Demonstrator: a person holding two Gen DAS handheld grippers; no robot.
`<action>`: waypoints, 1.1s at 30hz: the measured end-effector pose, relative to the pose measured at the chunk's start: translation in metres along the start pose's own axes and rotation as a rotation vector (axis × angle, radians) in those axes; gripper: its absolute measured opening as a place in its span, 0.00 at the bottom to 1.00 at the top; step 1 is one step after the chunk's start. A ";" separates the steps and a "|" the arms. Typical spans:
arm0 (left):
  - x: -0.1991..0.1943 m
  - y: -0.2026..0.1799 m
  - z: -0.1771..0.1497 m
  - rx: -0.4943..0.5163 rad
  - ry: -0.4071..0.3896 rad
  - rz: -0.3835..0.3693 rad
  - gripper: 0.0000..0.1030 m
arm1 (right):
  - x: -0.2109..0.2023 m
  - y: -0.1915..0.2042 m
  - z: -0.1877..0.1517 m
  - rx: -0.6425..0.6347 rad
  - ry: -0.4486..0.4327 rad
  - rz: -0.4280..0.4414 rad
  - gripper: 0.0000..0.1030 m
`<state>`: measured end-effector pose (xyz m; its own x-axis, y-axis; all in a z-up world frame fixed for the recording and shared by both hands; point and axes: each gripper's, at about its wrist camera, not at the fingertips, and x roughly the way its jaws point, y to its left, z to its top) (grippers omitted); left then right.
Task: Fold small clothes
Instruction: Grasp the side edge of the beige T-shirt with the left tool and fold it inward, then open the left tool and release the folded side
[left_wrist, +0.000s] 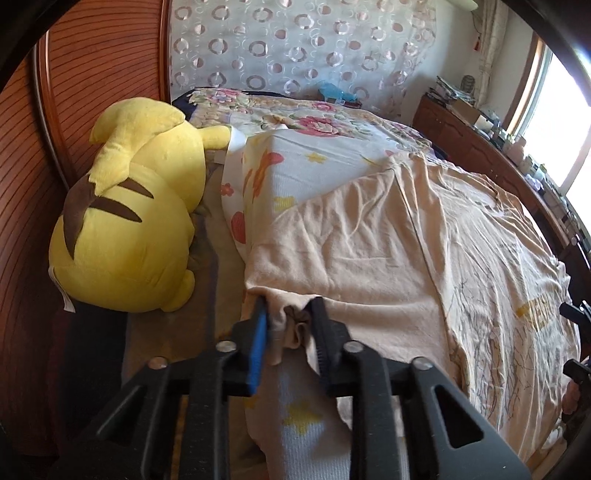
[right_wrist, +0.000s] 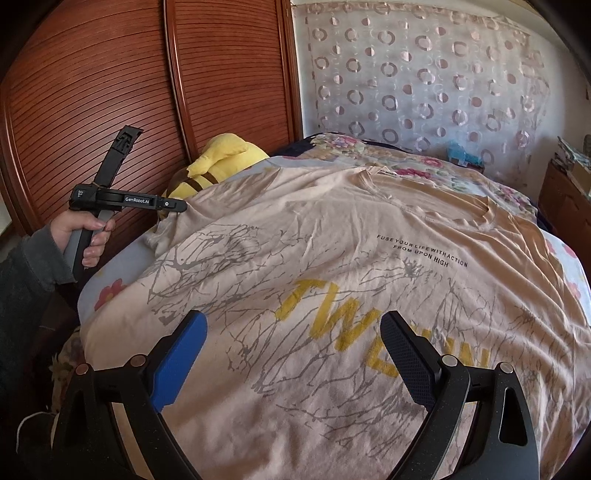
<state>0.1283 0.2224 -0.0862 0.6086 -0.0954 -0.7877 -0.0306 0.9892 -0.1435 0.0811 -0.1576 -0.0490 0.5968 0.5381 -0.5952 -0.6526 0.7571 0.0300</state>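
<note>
We see a peach T-shirt (right_wrist: 332, 258) spread flat on the bed (left_wrist: 325, 155), filling the centre and lower part of the right wrist view, with its collar toward the upper centre and yellow letters in the lower middle. In the left wrist view, at the lower centre, our left claw (left_wrist: 288, 314) is pinching the bunched end of the shirt's sleeve; the fabric is gathered between the blue pad and the black one, and both press on it. In the right wrist view, our right claw (right_wrist: 291, 332) is spread wide above the printed front of the shirt, and nothing is between its pads. At the left edge of this same view a hand (right_wrist: 83, 230) in a grey sleeve grips the handle of the left tool. A yellow plush toy (left_wrist: 125, 218) lies at the left of the left wrist view, beside the bed's flowered cover and in front of a brown slatted door (right_wrist: 110, 92).
</note>
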 end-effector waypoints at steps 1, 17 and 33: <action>-0.002 -0.003 0.000 0.016 -0.005 0.015 0.12 | -0.002 0.001 0.000 0.002 -0.004 -0.001 0.93; -0.045 -0.119 0.034 0.228 -0.147 -0.071 0.09 | -0.031 -0.022 -0.007 0.095 -0.078 -0.035 0.93; -0.074 -0.122 -0.003 0.216 -0.195 -0.081 0.54 | -0.022 -0.018 -0.006 0.090 -0.066 -0.054 0.93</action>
<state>0.0847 0.1082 -0.0119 0.7436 -0.1727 -0.6459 0.1808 0.9820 -0.0544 0.0772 -0.1851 -0.0415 0.6618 0.5163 -0.5436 -0.5757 0.8144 0.0728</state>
